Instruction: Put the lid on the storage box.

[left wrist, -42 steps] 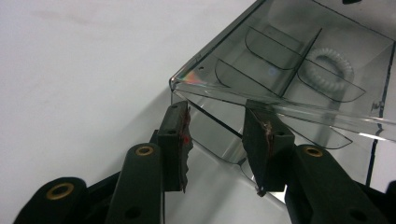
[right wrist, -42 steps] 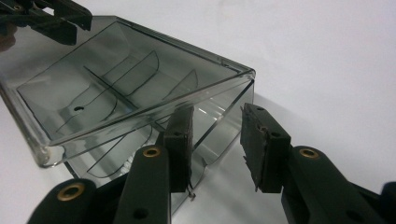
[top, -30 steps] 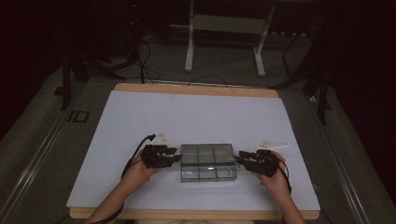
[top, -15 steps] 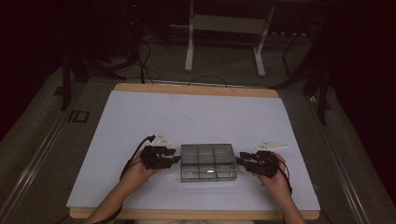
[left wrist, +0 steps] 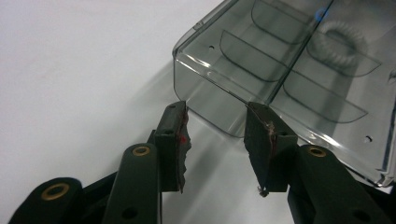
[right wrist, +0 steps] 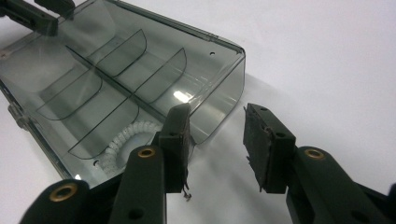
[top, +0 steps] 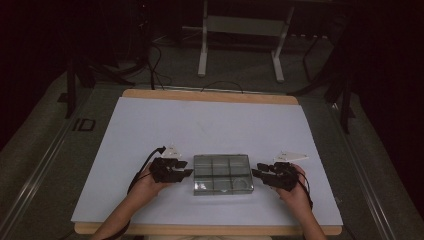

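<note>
Box: 1 clear plastic compartment box [top: 223, 173] lies flat on the white table sheet [top: 210, 125], near its front edge, between your 2 grippers.
Compartments: 6, in 2 rows of 3, parted by thin curved dividers.
Contents: 1 white coiled ring [right wrist: 122, 140] rests in the compartment at the box's front right corner.
Left gripper: your left gripper [left wrist: 215, 128] sits just beside the box's left end wall, jaws partly apart with nothing between them; the tips look to be at the wall or just short of it, and you cannot tell whether they touch.
Right gripper: your right gripper [right wrist: 215, 135] sits at the box's right end, jaws partly apart and gripping nothing; 1 jaw overlaps the corner.
Handling: judge the box light, stiff, smooth and likely slippery; thin walls may crack under a hard pinch.
Hold: take the 2 short end walls at mid-length, 1 gripper per end, and lift level so the ring stays put.
</note>
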The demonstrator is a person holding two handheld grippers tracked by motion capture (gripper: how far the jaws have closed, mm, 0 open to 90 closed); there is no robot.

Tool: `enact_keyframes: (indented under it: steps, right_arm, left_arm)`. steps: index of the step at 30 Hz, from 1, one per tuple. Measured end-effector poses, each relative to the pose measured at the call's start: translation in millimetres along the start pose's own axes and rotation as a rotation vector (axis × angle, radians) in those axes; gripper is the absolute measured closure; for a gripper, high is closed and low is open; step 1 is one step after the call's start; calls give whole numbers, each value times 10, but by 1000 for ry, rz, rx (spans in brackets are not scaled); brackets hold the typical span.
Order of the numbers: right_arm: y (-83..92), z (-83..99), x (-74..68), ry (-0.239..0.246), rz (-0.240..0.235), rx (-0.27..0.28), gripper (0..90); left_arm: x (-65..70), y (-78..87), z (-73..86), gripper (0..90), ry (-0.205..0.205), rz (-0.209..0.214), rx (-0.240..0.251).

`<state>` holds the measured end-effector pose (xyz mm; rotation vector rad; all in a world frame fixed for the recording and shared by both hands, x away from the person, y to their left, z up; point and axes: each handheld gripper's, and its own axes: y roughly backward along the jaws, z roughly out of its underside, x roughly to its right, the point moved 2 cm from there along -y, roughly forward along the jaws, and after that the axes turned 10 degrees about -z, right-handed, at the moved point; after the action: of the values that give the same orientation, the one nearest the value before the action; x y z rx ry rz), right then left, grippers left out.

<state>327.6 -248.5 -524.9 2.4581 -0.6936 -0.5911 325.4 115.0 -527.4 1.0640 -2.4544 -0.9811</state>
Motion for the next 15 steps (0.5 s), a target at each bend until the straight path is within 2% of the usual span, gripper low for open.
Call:
enact_keyframes:
  steps: [10,15]
  right_arm:
    - [-13,17,51,-17,-6,-5,594]
    - [-17,12,89,-26,-10,-8,577]
  left_arm:
    - [-14,-15,5,586,1,1,-9]
    - [-63,26,-6,586,22,-5,12]
